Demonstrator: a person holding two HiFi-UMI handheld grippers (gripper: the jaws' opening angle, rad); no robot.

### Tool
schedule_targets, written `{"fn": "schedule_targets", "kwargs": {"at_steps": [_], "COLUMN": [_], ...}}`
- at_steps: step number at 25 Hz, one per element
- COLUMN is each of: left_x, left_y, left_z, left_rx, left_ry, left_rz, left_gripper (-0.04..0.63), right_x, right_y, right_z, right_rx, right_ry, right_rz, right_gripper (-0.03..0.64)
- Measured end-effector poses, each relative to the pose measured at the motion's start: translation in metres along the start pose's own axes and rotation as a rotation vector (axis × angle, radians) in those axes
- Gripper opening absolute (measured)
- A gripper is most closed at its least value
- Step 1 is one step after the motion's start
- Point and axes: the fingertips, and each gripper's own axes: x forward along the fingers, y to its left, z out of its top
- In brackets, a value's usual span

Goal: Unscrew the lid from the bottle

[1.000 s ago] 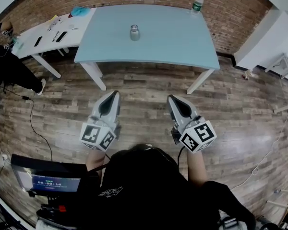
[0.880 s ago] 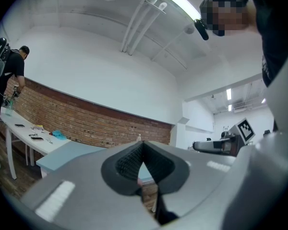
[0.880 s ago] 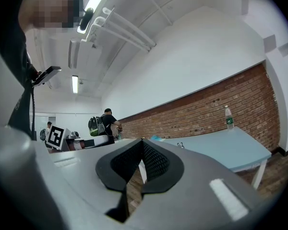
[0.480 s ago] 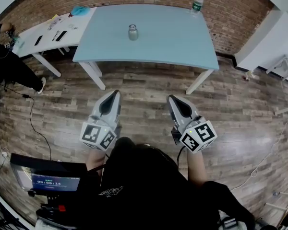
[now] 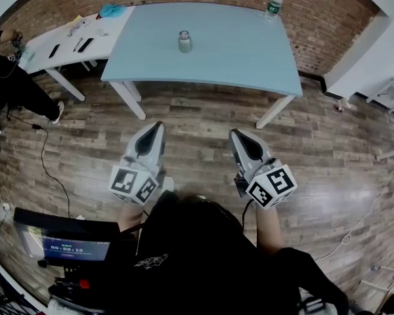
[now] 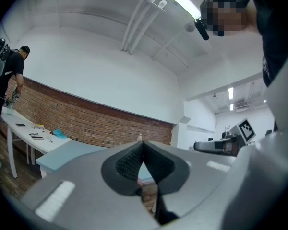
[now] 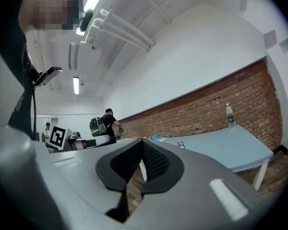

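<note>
Bottle [image 5: 184, 42] of metal stands upright on the blue worktop [image 5: 236, 51], contents unseen; a plastic bottle [image 5: 273, 0] stands at its far corner. Left gripper [image 5: 159, 125] and right gripper [image 5: 232, 134] are closed, empty.

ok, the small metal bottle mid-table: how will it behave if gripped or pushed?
The small metal bottle looks rigid, so a grip probably won't dent it. Its shiny side may slip when squeezed. Standing upright and stubby on the blue table, it likely slides rather than tips if pushed low; weight can't be judged.

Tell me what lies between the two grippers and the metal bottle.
Head view: only bare wood floor, then the blue table top, up to the bottle.
</note>
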Motion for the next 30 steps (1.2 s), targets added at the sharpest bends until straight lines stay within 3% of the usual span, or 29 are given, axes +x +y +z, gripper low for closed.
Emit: {"fn": "schedule_targets", "kwargs": {"at_steps": [30], "left_x": [0.030], "left_y": [0.079], "left_z": [0.013], "left_rx": [-0.025], "left_ry": [-0.002], "left_rz": [-0.066], "left_gripper": [0.000], "right_x": [0.077], "right_y": [0.011], "right_z": [0.004], "right_rx": [-0.019], "right_ry": [0.007], "right_rz": [-0.060], "right_gripper": [0.002]}}
